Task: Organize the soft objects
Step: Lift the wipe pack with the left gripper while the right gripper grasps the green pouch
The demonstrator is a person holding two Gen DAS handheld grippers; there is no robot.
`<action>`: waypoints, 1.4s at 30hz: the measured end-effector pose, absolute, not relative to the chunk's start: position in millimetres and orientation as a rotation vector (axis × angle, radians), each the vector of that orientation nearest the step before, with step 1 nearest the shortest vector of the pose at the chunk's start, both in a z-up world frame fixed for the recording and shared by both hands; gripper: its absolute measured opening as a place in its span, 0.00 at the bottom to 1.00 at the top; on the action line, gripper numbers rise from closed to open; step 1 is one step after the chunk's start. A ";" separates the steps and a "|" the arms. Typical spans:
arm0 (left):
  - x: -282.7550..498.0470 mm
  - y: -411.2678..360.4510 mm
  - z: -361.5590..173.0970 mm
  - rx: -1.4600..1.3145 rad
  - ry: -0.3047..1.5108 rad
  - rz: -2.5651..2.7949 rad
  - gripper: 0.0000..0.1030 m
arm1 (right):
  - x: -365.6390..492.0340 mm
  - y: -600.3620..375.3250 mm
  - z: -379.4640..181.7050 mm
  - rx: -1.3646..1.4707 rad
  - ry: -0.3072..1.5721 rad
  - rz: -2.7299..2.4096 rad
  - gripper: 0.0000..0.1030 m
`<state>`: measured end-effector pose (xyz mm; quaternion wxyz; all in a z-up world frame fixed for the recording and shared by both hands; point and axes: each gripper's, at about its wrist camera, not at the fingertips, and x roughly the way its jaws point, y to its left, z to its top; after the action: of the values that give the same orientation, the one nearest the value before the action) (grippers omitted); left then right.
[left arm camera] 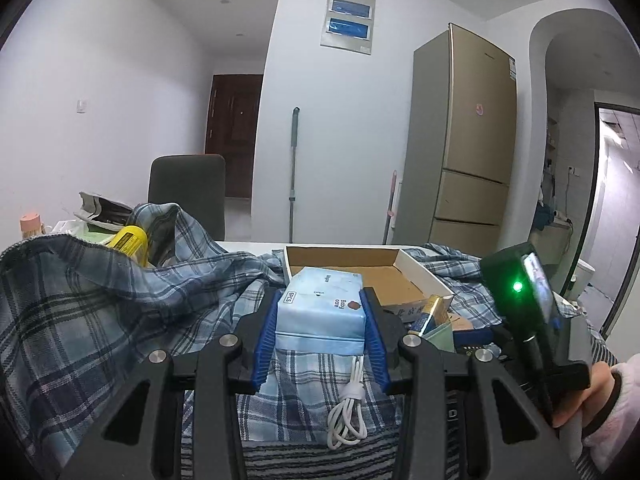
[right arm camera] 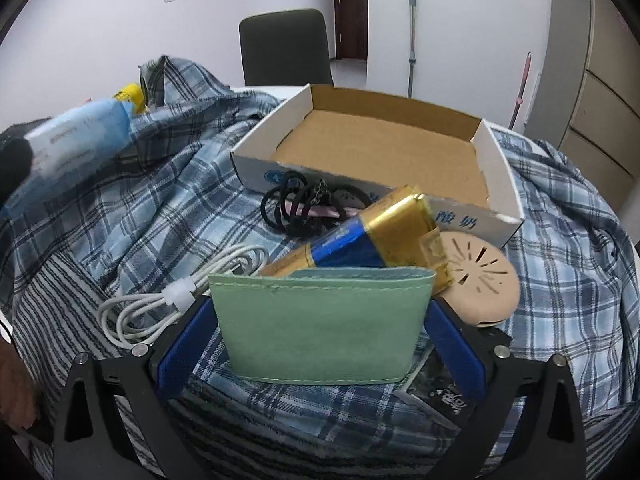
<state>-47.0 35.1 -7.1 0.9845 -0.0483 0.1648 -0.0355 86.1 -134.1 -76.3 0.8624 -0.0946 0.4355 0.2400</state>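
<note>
My left gripper is shut on a light blue pack of baby wipes, held above the plaid cloth just short of the open cardboard box. The pack also shows blurred at the left of the right wrist view. My right gripper is shut on a green soft sleeve, in front of the box. The box's inside looks bare.
A gold and blue packet, black hair ties, a white coiled cable and a beige perforated lid lie on the plaid cloth. A yellow can and a chair stand behind. A fridge is at the right.
</note>
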 end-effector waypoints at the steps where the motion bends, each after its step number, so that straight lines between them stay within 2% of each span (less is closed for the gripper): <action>1: -47.0 35.0 -7.4 -0.097 0.332 -0.071 0.41 | 86.7 -133.2 -78.8 -0.201 0.920 0.500 0.99; 4: -47.2 34.6 -7.4 -0.101 0.332 -0.072 0.41 | 87.3 -134.6 -82.5 -0.190 0.925 0.489 0.99; 6: -47.2 34.4 -7.1 -0.097 0.332 -0.072 0.41 | 86.8 -137.3 -80.5 -0.175 0.917 0.497 0.94; 20: -54.5 27.6 -4.6 -0.065 0.297 -0.060 0.41 | 72.6 -160.6 -52.7 -0.105 0.835 0.485 0.94; 28: -61.4 19.9 2.2 -0.026 0.266 -0.042 0.41 | 54.0 -171.7 -28.5 -0.109 0.700 0.454 0.94; 32: -63.4 14.3 21.2 -0.057 0.261 -0.043 0.41 | 50.5 -172.9 -6.8 -0.115 0.629 0.461 0.94; 42: -44.8 -14.3 89.2 0.023 0.054 -0.036 0.41 | 77.2 -176.5 73.3 -0.110 0.384 0.427 0.94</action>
<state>-44.8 -14.3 89.2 0.9994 0.0114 0.0270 -0.0182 77.2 -176.5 73.3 0.9575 -0.0543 0.1893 0.2105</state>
